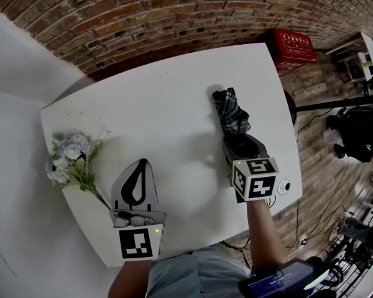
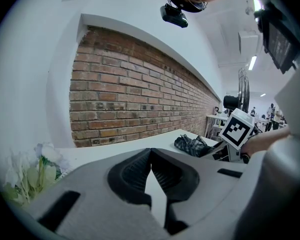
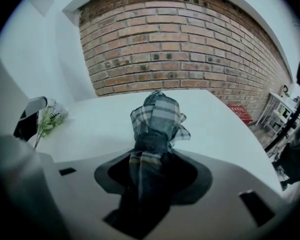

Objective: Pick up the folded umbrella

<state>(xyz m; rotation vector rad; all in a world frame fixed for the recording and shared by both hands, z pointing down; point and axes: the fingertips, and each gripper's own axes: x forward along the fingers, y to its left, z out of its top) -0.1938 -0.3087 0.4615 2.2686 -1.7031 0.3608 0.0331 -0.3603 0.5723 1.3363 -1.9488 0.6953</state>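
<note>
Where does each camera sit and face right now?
Head view: on the person's head, steeply down at the white table; left tool, right tool and forearm show.
Left gripper view: rides the left tool, facing the brick wall; its shut, empty jaws show.
Right gripper view: rides the right tool, facing the wall; jaws grip the folded umbrella.
Shared: all show the umbrella.

Folded fabric umbrella (image 1: 231,112): dark navy and grey plaid, crossed by pale off-white stripes. Flat tabletop (image 1: 161,98): plain white. Brick wall (image 1: 174,11): red-brown courses, light grey mortar. Artificial flower sprig (image 1: 71,157): pale blue-white blooms, green stems. Boxy crate (image 1: 294,48): red with white lettering. Left gripper (image 1: 141,163) and right gripper (image 1: 239,140): light grey shells, black pads, cubes bearing black-and-white square markers.
</note>
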